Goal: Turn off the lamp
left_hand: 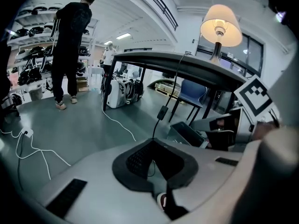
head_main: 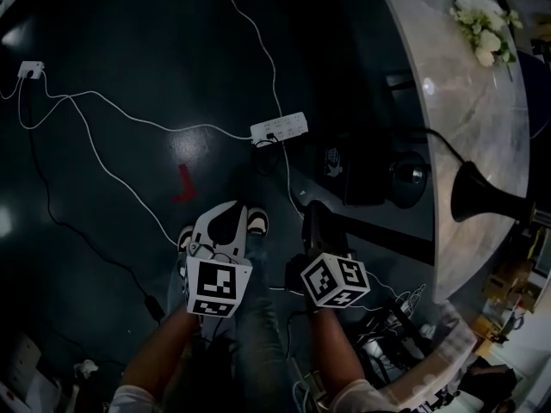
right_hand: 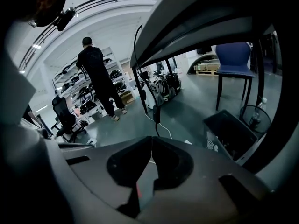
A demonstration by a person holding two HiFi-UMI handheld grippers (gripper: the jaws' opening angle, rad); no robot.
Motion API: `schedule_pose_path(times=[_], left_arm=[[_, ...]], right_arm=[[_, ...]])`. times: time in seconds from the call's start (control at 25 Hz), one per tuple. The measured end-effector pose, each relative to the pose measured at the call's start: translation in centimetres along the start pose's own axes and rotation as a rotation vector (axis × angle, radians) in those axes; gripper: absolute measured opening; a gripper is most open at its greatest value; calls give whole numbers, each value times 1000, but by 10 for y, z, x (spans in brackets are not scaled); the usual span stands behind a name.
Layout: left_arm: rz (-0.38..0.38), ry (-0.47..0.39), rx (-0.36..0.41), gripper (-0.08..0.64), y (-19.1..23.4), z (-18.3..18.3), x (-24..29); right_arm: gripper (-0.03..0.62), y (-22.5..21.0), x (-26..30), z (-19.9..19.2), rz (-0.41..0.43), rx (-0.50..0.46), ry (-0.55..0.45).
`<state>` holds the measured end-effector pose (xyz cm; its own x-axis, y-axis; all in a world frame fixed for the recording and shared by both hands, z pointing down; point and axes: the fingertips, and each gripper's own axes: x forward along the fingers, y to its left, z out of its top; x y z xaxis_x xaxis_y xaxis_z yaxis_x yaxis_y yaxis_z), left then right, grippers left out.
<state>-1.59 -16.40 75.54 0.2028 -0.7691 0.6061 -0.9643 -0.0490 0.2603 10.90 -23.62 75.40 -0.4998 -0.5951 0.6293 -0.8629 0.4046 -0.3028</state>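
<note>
The lamp (left_hand: pixel 220 26) stands lit on the dark-edged table (left_hand: pixel 187 66), its cream shade glowing at the upper right of the left gripper view. From the head view the lamp (head_main: pixel 479 194) looks dark on the marble tabletop (head_main: pixel 482 110). Its black cord hangs off the table edge with an inline switch (left_hand: pixel 162 112), also seen as a switch (right_hand: pixel 156 114) ahead of the right gripper. My left gripper (head_main: pixel 225 219) (left_hand: pixel 152 148) and right gripper (head_main: pixel 314 218) (right_hand: pixel 152 148) hang low over the floor, both shut and holding nothing, well short of the switch.
A white power strip (head_main: pixel 280 127) and white cables (head_main: pixel 103 136) lie on the floor. A black bin (head_main: pixel 368 175) sits under the table, a blue chair (right_hand: pixel 233 59) beyond it. White flowers (head_main: pixel 480 20) rest on the tabletop. A person in black (left_hand: pixel 70 50) stands by far shelves.
</note>
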Motion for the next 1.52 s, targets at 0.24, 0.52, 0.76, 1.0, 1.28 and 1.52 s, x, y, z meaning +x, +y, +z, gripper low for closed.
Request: schedule_pose_path(times=[0.24,0.52,0.76,1.0,1.28,1.52], left_arm=[[11,13,8,6,10,-1,8],[6,24,8,6,11,2,12],[12,27,-2,6,18,6,14],[15,29,-24,6,26,4,21],[12,45,-44,6,33,1,29],[10,21,-57,6,36,3,34]], right_arm=[[2,-2,15,10,19,-18,-7],[51,-4,32,19,47,-23,14],[69,2,48,28,64,-55,25],[91,2,65,34,63,-70,30],[126,-5,82,46,44,-102,24],[138,-4,97,51,45,-146,36]])
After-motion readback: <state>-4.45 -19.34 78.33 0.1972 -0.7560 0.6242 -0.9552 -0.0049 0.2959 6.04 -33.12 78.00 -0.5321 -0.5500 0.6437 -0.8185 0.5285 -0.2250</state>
